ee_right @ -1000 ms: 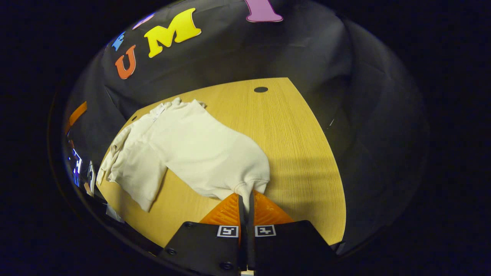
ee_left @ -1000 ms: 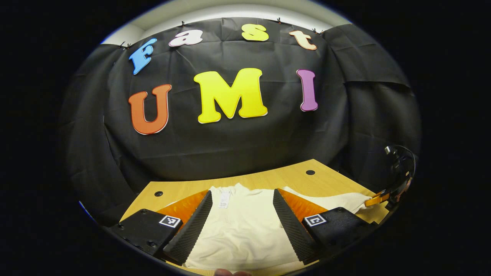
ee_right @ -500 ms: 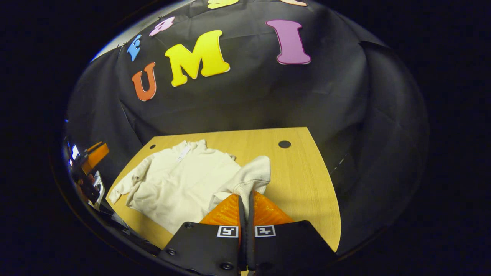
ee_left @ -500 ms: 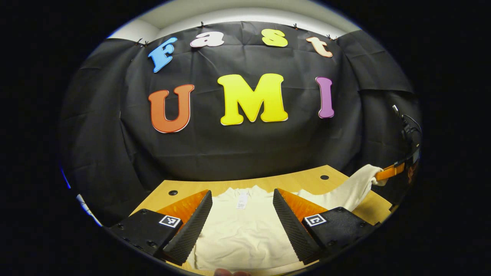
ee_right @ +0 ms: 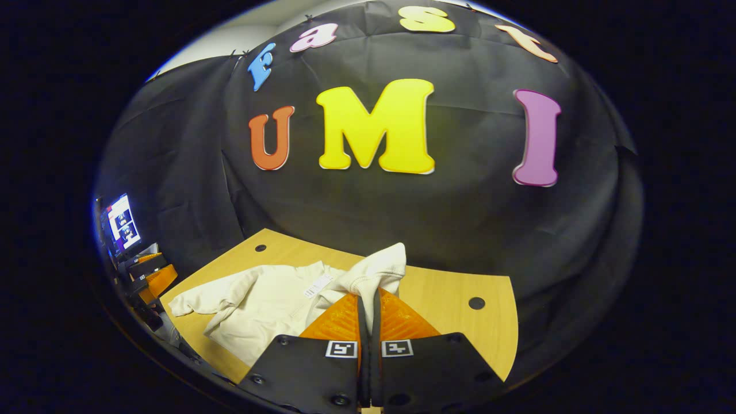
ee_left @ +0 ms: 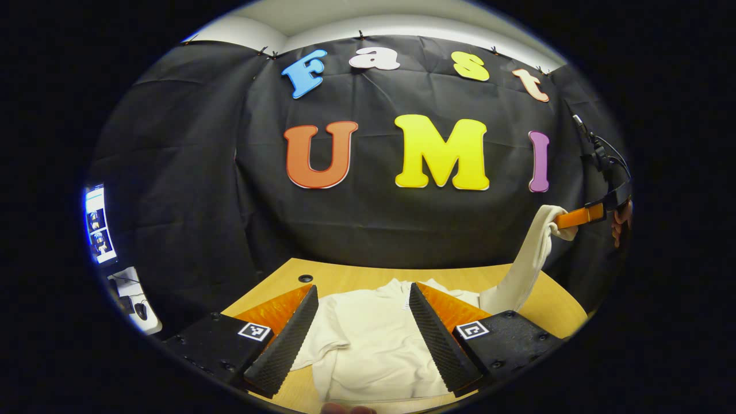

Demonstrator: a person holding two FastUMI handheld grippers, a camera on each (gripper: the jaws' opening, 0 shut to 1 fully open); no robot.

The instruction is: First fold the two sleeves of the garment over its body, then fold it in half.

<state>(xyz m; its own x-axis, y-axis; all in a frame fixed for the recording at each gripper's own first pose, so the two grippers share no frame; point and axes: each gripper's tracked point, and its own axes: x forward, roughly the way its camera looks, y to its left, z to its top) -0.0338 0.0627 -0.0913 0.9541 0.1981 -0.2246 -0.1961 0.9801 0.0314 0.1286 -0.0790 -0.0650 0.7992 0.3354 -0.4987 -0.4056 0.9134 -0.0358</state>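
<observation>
Right gripper view: my right gripper (ee_right: 368,307) had its jaws pinched together on the cuff of the right sleeve (ee_right: 374,273), which bunched up at 12 o'clock just above them.
Left gripper view: my left gripper (ee_left: 362,330) hung with its jaws spread wide over the garment (ee_left: 374,339), gripping nothing; at 3 o'clock the right gripper (ee_left: 581,217) held the sleeve (ee_left: 532,259) raised off the tabletop (ee_left: 356,275).
Garment's place: cream, lying on the wooden tabletop, body flat, collar toward the booth wall, the other sleeve (ee_right: 201,299) sprawled out at 9 o'clock in the right gripper view.
Handling: I judged it light, soft and limp; it draped from the pinch and would sag and wrinkle wherever unsupported, though it did not look slippery. The ribbed cuff seemed the surest place to take hold, and the hem corners for the halving.
Change over the last second: the sleeve had lain flat beside the body; I had lifted it clear, so it hung as a steep band, and both cameras had swung leftward.
Step in hand: probably carrying this sleeve across the body.
</observation>
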